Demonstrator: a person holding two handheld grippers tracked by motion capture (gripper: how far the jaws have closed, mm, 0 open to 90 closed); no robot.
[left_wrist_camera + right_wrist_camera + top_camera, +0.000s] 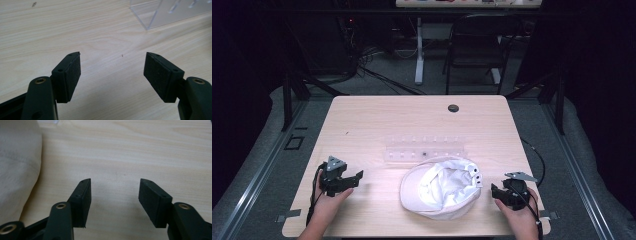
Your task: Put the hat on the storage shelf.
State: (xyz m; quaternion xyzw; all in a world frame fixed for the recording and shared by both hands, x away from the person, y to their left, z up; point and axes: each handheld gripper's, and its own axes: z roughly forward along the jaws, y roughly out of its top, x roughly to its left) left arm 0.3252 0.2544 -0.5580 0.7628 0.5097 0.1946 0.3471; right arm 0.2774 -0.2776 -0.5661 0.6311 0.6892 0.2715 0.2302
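The cap (441, 189) is white cloth, lying upside down with its crumpled lining showing and a strap with small dark holes at its right edge. It rests on the worktop (377, 120), near the front edge and right of the middle.

The right gripper (495, 191) sits just beside the cap's right side, its fingers (81, 200) spread wide with only bare wood between them; in the right gripper view the cap's cloth (17, 165) lies just left of the left finger, not touching it. The left gripper (357, 176) is well apart from the cap on its left, fingers (70, 75) likewise wide open over bare wood, holding nothing.

Just behind the cap lies a clear plastic rack (424, 150) with a row of small pegs; its corner (160, 12) shows ahead of the left gripper. Nothing lies between either gripper and the cap. Farther behind the cap a dark round hole (453, 108) sits in the worktop.
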